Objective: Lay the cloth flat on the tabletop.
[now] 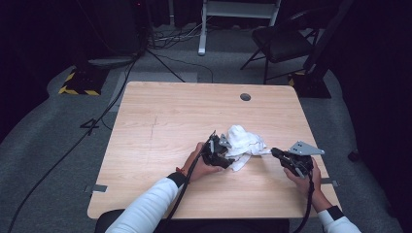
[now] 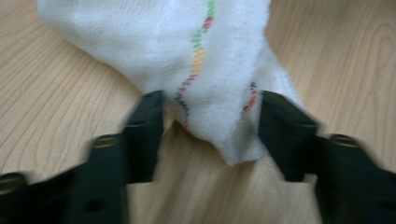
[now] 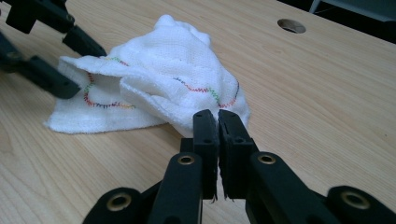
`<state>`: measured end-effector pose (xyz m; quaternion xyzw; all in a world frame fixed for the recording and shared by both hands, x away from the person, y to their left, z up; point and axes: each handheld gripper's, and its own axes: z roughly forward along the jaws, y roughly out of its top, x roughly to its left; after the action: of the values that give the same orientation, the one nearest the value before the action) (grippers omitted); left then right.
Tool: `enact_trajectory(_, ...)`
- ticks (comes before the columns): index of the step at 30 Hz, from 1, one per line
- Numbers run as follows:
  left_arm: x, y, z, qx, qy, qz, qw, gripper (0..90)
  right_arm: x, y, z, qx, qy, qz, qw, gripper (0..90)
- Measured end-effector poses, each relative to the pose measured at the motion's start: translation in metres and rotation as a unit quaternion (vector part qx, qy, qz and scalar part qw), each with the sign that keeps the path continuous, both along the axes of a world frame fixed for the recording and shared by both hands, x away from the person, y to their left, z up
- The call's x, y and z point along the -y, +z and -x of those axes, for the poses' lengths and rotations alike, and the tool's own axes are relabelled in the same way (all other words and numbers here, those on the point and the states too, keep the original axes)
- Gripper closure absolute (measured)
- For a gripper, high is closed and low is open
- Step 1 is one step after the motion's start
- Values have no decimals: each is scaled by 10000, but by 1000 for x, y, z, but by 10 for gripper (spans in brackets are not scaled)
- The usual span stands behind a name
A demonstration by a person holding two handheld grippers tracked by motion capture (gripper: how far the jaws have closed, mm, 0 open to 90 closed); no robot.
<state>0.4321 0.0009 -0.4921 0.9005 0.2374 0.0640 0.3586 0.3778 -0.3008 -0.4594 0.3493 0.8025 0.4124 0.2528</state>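
Surface: a light wooden table with visible grain; a round cable hole sat near its far edge, right of the middle.
Room: grey carpeted floor under dark surroundings; cables trailed across the floor to the left of the table, a yellow-and-black striped block lay at far left, a dark folding chair stood beyond the far right corner, and the white legs of a frame rose behind the table.
Cloth: a crumpled white cloth with wavy multicoloured stitching lay on the table's near right part, bunched between the two grippers.
Left gripper: the left gripper was held by the person's left hand, white sleeve coming in from the bottom edge; it pointed right into the cloth. In the left gripper view its jaws stood wide apart on either side of a hanging corner of the cloth, not closed on it.
Right gripper: the right gripper was held low by the right hand, pointing left. In the right gripper view its jaws were pressed together at the near edge of the cloth, apparently pinching that edge.
In the way: nothing lay between the grippers but the cloth itself.
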Motion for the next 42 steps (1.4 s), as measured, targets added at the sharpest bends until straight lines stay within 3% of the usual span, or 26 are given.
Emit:
enact_trajectory(4, -11, 7, -4, 249, -42, -50, 9997, 815, 2, 2, 0, 63, -34, -31, 10000, 870)
enact_trajectory(8, -25, 21, -5, 366, -4, 44, 9993, 841, 4, 6, 1, 155, -71, -89, 9998, 870)
enact_trajectory(16, -64, 46, -7, 429, 225, 350, 9982, 851, 16, 16, 2, 253, -309, -351, 9986, 873)
enact_trajectory(24, -106, 50, -2, 310, 520, 304, 9977, 854, 33, 19, -2, 181, -746, -583, 9953, 874)
enact_trajectory(29, -134, 49, 7, 240, 664, 259, 9972, 855, 39, 18, -4, 84, -870, -720, 9936, 874)
enact_trajectory(37, -164, 35, 16, 9, 924, 162, 9956, 849, 34, 11, -7, -105, -819, -602, 9948, 874)
enact_trajectory(40, -167, 30, 17, -11, 982, 117, 9951, 802, 28, 6, -9, -173, -757, -449, 9960, 874)
enact_trajectory(42, -165, 29, 18, 26, 1048, 42, 9945, 708, 25, 3, -10, -263, -696, -359, 9966, 873)
